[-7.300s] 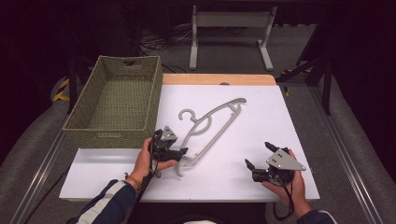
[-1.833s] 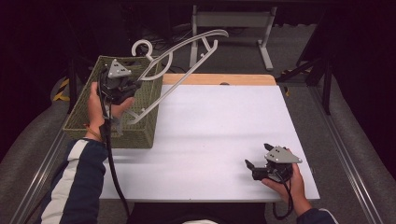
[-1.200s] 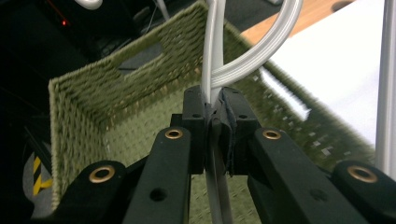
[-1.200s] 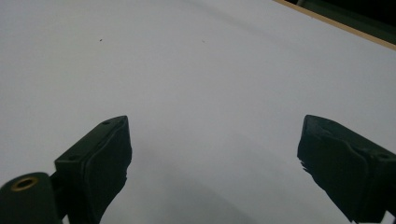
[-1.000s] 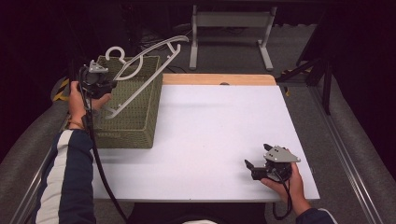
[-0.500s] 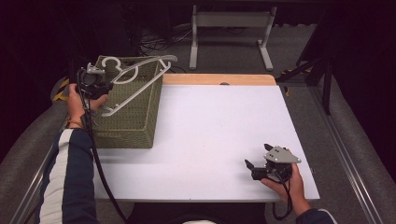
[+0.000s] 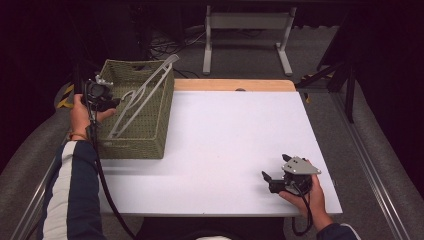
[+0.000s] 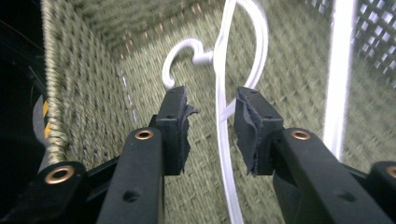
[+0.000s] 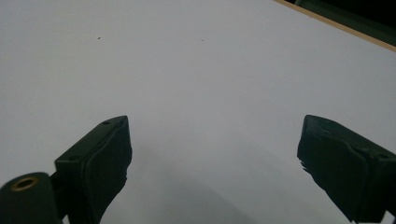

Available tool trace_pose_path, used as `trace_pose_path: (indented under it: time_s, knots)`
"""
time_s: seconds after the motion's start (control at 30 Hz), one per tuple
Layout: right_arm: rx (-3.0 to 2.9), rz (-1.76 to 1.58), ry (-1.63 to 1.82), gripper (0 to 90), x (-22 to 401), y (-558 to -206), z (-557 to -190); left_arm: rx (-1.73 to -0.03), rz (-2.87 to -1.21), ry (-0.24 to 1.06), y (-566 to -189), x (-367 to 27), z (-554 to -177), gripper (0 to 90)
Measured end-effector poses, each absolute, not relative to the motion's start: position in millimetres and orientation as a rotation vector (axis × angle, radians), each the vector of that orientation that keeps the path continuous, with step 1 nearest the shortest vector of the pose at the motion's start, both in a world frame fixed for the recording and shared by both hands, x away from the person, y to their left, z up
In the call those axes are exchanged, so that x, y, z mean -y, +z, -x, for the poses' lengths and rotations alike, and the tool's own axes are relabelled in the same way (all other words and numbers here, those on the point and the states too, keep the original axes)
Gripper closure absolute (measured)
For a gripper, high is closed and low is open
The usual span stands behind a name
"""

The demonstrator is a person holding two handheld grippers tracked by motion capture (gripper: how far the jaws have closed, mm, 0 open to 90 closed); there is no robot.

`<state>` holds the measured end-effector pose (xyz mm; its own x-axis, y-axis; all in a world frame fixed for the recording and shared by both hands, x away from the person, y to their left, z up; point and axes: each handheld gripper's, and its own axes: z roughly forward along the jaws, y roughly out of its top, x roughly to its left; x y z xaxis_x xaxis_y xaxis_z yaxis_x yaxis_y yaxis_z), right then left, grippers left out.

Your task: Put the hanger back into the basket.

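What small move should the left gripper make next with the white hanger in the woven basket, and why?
Probably draw the left gripper back, up and out of the basket. Its jaws have just been opening, and the hanger stands free in the gap between the pads. The hanger already leans inside the basket, one end over the far rim.

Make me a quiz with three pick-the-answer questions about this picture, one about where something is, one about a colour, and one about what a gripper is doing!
1. Where is the hanger?
A. flat on the table
B. in the basket, one end sticking over its rim
C. on the floor

2. What colour is the hanger?
A. white
B. red
C. black

3. How are the left gripper's jaws?
A. apart, with the hanger's bar between them
C. clamped on the basket's rim
B. squeezed tight on the hanger

Answers:
1 B, it leans inside the woven basket.
2 A, it looks white against the green weave.
3 A, gaps show beside the bar; they have just been opening.
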<state>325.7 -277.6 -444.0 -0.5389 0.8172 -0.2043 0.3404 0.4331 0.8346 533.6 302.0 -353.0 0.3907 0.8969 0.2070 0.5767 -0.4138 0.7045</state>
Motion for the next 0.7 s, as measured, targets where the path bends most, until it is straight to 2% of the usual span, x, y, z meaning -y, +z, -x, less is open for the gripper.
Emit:
trace_pose_path:
  time_s: [0.1,0.17,0.2,0.3,0.33,0.43,0.5,0.7]
  knots:
    - [-2.072,-0.970,1.027,10.6,277.9,-443.0,-325.1,-1.205,-2.089,0.840,-350.0,-297.7,-526.1,56.9]
    - [-2.073,-0.965,1.025,10.6,277.8,-443.1,-324.9,-1.190,-2.075,0.853,-348.8,-295.8,-523.8,49.8]
    - [-2.073,-0.965,1.025,10.6,277.8,-443.1,-324.9,-1.179,-2.064,0.850,-346.8,-293.9,-521.7,49.8]
    - [-2.075,-0.966,1.026,10.6,277.5,-443.4,-325.0,-1.128,-2.017,0.873,-340.0,-285.7,-512.4,35.0]
    - [-2.074,-0.964,1.025,10.6,277.5,-443.3,-325.0,-1.102,-1.999,0.867,-338.4,-283.5,-509.0,34.1]
    - [-2.068,-0.964,1.028,10.6,277.4,-443.1,-325.2,-1.003,-1.960,0.861,-334.8,-273.0,-495.3,23.5]
    - [-2.069,-0.963,1.027,10.8,277.0,-443.6,-325.3,-0.950,-1.945,0.860,-334.0,-268.1,-488.0,19.4]
    - [-2.074,-0.943,1.016,10.9,274.9,-445.2,-325.1,-0.897,-1.900,0.857,-332.2,-260.1,-474.4,14.7]
